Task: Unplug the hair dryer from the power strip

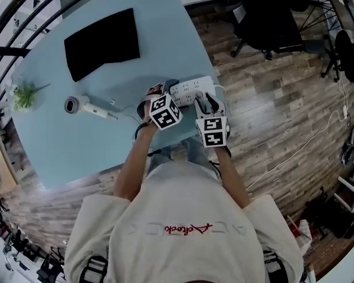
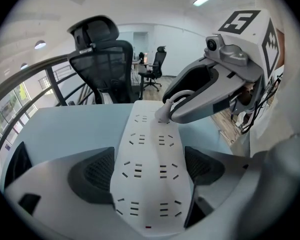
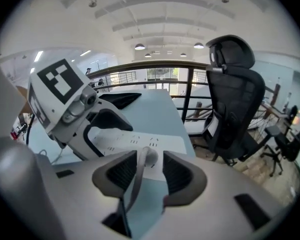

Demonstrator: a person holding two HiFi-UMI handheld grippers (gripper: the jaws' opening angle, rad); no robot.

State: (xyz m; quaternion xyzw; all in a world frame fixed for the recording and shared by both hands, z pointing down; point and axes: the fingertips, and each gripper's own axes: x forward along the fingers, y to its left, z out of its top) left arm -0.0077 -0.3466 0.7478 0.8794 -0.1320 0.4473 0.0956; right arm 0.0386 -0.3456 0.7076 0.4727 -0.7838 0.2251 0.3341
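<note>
A white power strip (image 1: 192,88) lies on the light blue table (image 1: 76,140) near its right edge. My left gripper (image 1: 160,93) straddles the strip's near end, and its pads (image 2: 97,171) sit against both long sides of the strip (image 2: 147,184). A white plug (image 3: 150,156) is seated in the strip's far end, and its cord (image 3: 132,189) runs back between the jaws of my right gripper (image 3: 150,170). Those jaws stand open around the plug without pressing it. The hair dryer (image 1: 81,105) lies on the table to the left.
A black mat (image 1: 103,43) lies at the back of the table and a small plant (image 1: 23,96) at its left edge. Black office chairs (image 3: 235,104) stand beyond the table's right edge on the wooden floor (image 1: 271,99). A railing (image 3: 155,66) runs behind the table.
</note>
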